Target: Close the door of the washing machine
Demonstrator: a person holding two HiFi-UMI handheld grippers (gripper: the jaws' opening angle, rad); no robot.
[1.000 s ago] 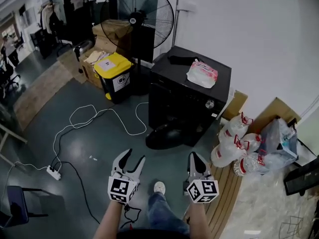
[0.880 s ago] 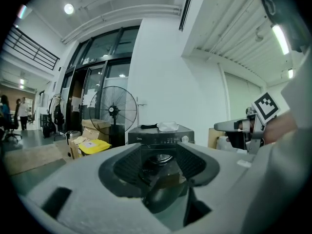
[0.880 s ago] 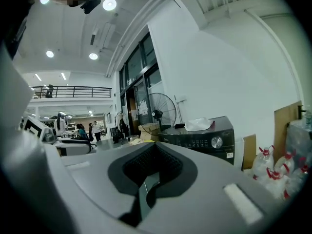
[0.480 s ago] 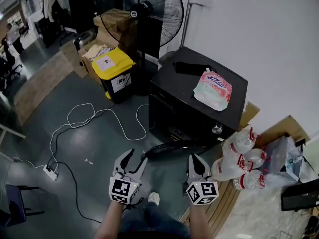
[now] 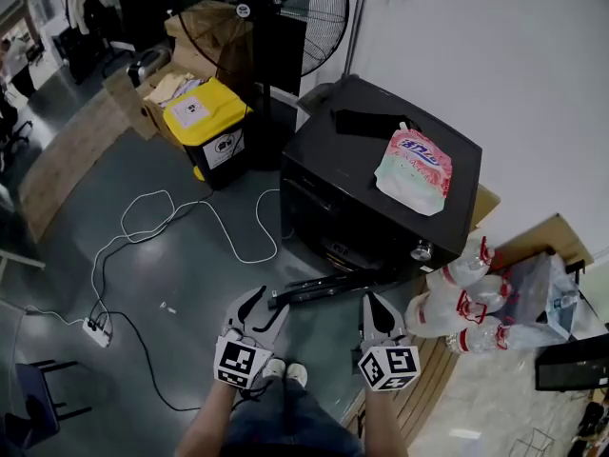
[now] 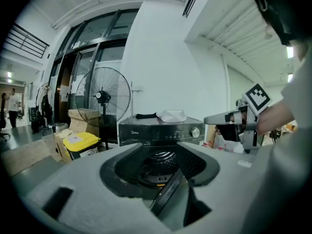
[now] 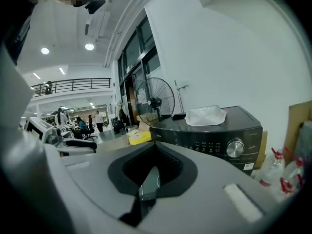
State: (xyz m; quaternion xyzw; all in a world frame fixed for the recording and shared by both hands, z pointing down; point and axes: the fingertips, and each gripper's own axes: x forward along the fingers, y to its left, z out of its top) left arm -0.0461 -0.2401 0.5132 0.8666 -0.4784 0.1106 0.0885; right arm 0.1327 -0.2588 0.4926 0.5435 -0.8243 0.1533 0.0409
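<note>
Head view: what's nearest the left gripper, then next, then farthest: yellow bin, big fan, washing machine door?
1. washing machine door, open, just ahead of the left gripper.
2. yellow bin, farther back, left.
3. big fan, behind the bin.

Black, box-shaped front-loading washing machine (image 5: 347,212): upright on grey floor, back to white wall, silver dial (image 5: 422,251) at upper front corner. Dark round door (image 5: 319,289): swung wide open, low at front.

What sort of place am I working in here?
Probably a workshop or lab corner of an open office, not a home laundry room: the washer stands against a wall next to a big fan, boxes and a bin.
</note>
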